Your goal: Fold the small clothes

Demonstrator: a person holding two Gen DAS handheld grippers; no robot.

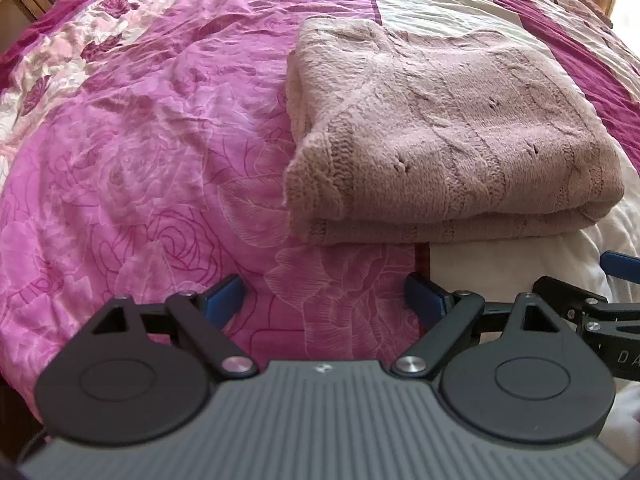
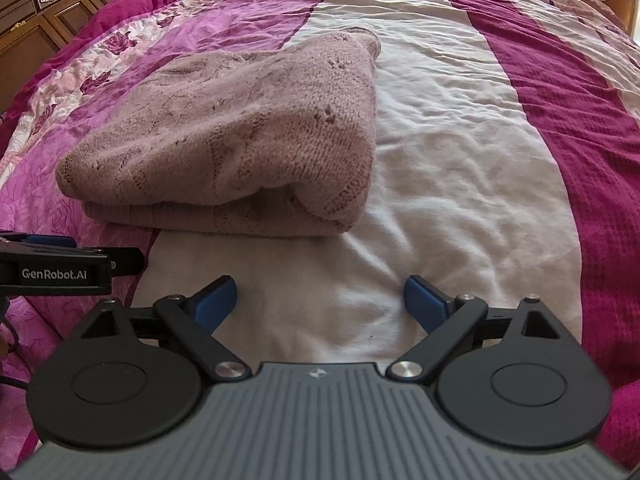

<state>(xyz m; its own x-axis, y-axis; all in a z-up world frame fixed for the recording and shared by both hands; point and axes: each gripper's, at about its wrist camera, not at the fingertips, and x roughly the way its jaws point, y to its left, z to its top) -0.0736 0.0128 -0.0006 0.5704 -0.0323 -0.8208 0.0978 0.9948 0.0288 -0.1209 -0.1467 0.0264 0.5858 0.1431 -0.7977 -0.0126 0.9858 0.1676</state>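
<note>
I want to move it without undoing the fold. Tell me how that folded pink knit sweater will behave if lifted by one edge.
The sweater looks soft and thick-knit, so it would probably droop. Its stacked layers lie loose, so they would likely slide apart. On the wrinkled bedcover, pushing may bunch it.

Open bedspread point(image 2: 460, 152) right of folded sweater point(image 2: 224, 136); perhaps headboard point(image 2: 44, 28) beyond.

A home bedroom: a bed under a rose-printed bedspread point(image 1: 140, 152), carved wooden headboard point(image 2: 44, 12) behind.
</note>
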